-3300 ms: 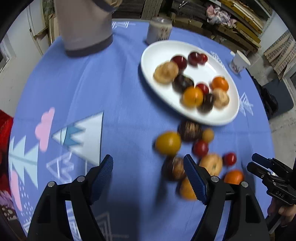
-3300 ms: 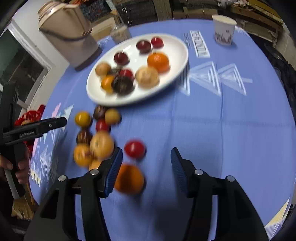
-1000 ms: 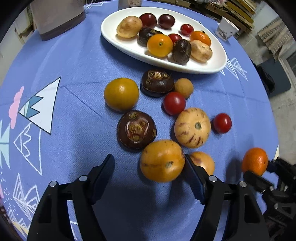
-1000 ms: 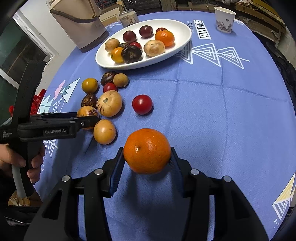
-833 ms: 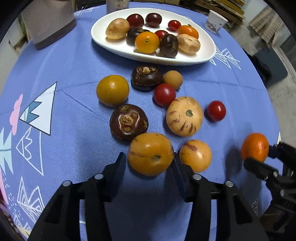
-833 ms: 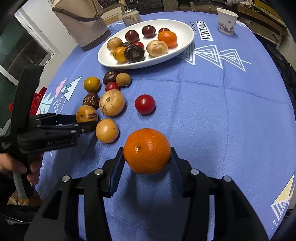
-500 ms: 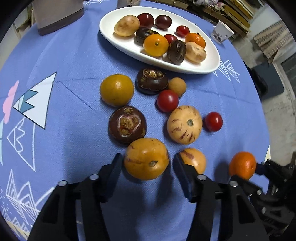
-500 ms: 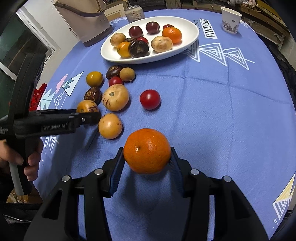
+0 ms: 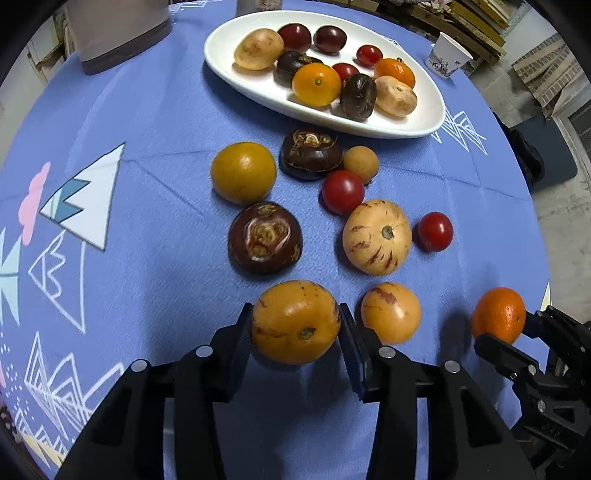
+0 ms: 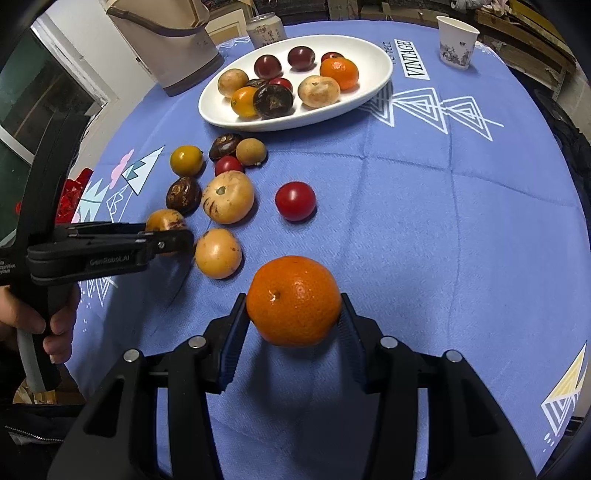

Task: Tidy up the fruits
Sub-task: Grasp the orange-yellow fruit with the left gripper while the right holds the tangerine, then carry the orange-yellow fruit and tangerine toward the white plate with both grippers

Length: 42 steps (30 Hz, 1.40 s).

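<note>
My left gripper (image 9: 295, 328) is shut on a yellow-orange speckled fruit (image 9: 295, 322) and holds it just above the blue tablecloth. My right gripper (image 10: 293, 314) is shut on an orange mandarin (image 10: 293, 301), which also shows at the right of the left wrist view (image 9: 498, 314). A white oval plate (image 9: 424, 122) at the far side holds several fruits. Loose fruits lie between plate and grippers: a yellow fruit (image 9: 243, 172), two dark brown fruits (image 9: 265, 238), two red tomatoes (image 9: 435, 231), a striped pale fruit (image 9: 376, 236), a smaller pale fruit (image 9: 390, 312) and a small tan fruit (image 9: 361, 163).
A beige jug (image 10: 173, 40) stands at the far left, a can (image 10: 266, 24) behind the plate, and a paper cup (image 10: 457, 37) at the far right. The round table's edge (image 10: 576, 229) curves down on the right. The other gripper's handle and hand (image 10: 40, 288) are at left.
Both grippers came in from open. The right closed on the mandarin and lifted it first; the left then closed on the speckled fruit and raised it slightly.
</note>
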Tool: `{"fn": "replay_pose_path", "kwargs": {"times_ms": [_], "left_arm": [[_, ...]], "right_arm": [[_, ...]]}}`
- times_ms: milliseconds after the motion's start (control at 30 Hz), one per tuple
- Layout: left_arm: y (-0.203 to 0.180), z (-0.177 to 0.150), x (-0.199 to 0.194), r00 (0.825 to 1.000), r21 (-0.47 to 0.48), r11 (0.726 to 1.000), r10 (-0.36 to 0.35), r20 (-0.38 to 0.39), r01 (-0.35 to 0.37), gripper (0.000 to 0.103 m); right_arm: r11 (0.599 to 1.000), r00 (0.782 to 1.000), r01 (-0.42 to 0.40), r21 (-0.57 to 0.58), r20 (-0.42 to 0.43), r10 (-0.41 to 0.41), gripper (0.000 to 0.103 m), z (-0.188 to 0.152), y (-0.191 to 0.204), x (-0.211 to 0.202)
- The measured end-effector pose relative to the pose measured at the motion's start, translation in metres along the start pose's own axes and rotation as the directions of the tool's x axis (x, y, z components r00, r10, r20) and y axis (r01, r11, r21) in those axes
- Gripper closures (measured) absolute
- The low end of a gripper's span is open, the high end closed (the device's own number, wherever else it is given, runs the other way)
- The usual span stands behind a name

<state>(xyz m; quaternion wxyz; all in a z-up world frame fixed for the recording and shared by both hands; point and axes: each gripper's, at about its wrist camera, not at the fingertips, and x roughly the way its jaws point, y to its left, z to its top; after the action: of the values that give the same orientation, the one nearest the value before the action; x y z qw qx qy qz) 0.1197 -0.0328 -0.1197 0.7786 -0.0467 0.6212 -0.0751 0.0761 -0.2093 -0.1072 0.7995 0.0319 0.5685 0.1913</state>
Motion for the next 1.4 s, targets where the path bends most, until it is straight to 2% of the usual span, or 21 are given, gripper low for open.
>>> {"fn": "replay_pose_path", "kwargs": {"times_ms": [433, 567, 900, 1400], "left_arm": [[-0.01, 0.001, -0.063, 0.991, 0.021, 1.0, -0.001, 0.135, -0.002, 0.058], [-0.018, 0.007, -0.071, 0.988, 0.036, 0.999, 0.014, 0.153, -0.02, 0.058], [-0.014, 0.025, -0.081, 0.984, 0.023, 1.0, 0.007, 0.176, -0.012, 0.058], [0.01, 0.06, -0.084, 0.977, -0.033, 0.999, 0.027, 0.212, -0.02, 0.058]], "right_arm": [[0.999, 0.999, -0.034, 0.023, 0.04, 0.034, 0.056, 0.017, -0.003, -0.015], [0.998, 0.996, -0.046, 0.031, 0.075, 0.044, 0.056, 0.027, -0.005, -0.026], [0.997, 0.985, -0.068, 0.032, 0.164, 0.062, 0.056, 0.062, -0.008, -0.051], [0.995, 0.977, -0.097, 0.019, 0.195, 0.092, 0.056, 0.109, -0.005, -0.042]]}}
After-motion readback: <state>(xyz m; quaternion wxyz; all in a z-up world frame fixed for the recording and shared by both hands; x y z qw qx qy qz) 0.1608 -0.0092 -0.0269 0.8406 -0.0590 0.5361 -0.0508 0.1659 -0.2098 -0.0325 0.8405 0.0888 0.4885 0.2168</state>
